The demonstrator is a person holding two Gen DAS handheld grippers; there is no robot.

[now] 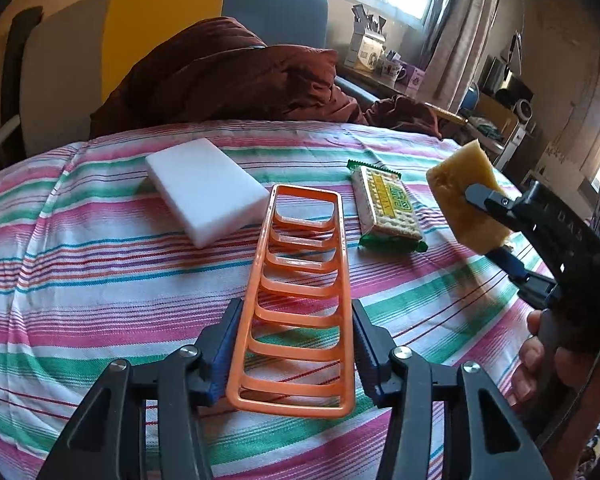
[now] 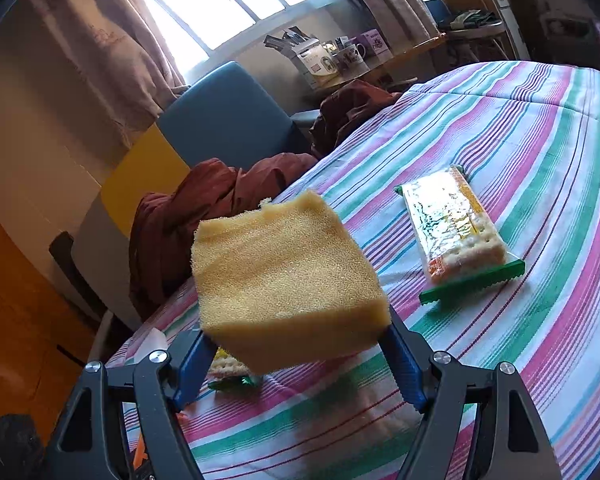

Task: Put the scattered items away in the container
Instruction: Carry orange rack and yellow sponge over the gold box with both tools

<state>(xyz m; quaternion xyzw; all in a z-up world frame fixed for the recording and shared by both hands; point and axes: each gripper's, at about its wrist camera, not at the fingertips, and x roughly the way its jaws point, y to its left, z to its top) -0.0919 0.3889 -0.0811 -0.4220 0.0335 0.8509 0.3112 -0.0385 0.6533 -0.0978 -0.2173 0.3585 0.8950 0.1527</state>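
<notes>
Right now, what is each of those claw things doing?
Left gripper: open, fingers either side of the orange rack.
Right gripper: shut on the yellow sponge, held above the table.

The cracker packet (image 1: pixel 388 208) bears yellow lettering; too blurred to read.

the left wrist view looks low and forward across the striped cloth (image 1: pixel 100 260) toward the window wall, the right wrist view looks close over the same cloth toward that wall, and both share the cracker packet (image 1: pixel 388 208) (image 2: pixel 456 228).
</notes>
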